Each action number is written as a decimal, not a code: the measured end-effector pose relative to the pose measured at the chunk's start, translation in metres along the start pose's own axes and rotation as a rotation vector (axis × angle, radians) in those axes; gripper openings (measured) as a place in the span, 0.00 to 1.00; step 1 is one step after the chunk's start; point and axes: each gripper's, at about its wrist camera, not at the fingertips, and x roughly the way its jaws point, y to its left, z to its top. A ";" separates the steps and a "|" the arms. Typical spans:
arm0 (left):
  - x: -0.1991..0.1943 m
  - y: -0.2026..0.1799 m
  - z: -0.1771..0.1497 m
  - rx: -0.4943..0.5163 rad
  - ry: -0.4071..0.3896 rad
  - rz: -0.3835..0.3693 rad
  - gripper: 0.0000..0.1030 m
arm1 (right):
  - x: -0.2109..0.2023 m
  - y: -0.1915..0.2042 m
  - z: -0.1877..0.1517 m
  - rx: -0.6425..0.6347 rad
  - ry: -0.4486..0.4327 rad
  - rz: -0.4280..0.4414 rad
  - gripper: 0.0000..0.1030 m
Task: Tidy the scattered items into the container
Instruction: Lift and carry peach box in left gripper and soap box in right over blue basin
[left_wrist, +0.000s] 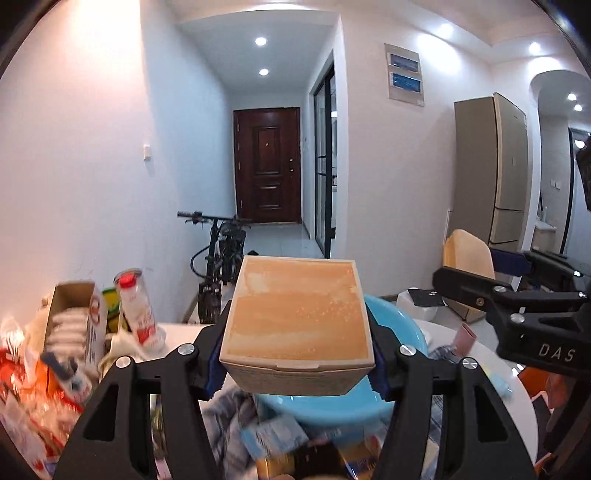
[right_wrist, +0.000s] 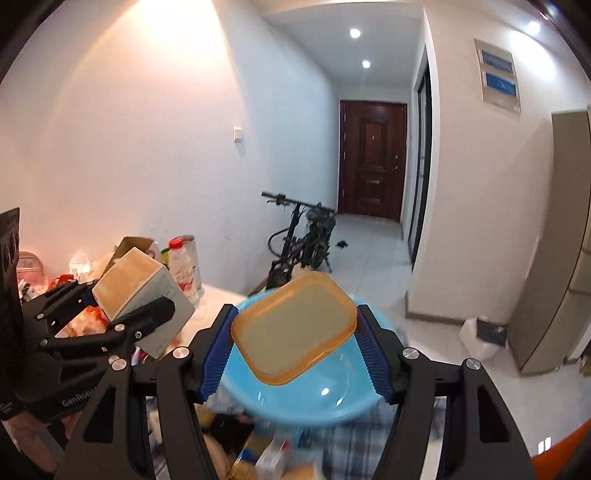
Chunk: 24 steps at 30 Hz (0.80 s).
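Note:
My left gripper (left_wrist: 295, 343) is shut on a tan cardboard box (left_wrist: 295, 314), its blue pads pressed against the two sides, and holds it above the light blue basin (left_wrist: 399, 325). In the right wrist view that box (right_wrist: 136, 280) shows tilted in the left gripper (right_wrist: 118, 302) at the left. An amber translucent plastic lid with rounded corners (right_wrist: 295, 325) is clamped by its edges in my right gripper (right_wrist: 295, 332), over the blue basin (right_wrist: 295, 398). The right gripper (left_wrist: 484, 273) also shows at the right edge of the left wrist view.
The white round table (left_wrist: 517, 398) carries clutter: an open carton of packets (left_wrist: 74, 321), a red-capped bottle (left_wrist: 136, 306), a plaid cloth (left_wrist: 236, 417) and snack packs. A bicycle (left_wrist: 218, 251) leans on the wall behind. A white bin (right_wrist: 484, 332) and a fridge (left_wrist: 506, 170) stand to the right.

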 end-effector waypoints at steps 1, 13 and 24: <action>0.007 0.001 0.004 0.000 -0.004 0.003 0.57 | 0.005 0.000 0.005 -0.007 -0.003 -0.008 0.65; 0.100 0.011 -0.013 -0.058 0.117 -0.028 0.57 | 0.105 -0.034 -0.021 0.068 0.118 0.009 0.65; 0.115 -0.003 -0.019 -0.009 0.139 -0.019 0.57 | 0.141 -0.036 -0.030 0.064 0.178 -0.040 0.65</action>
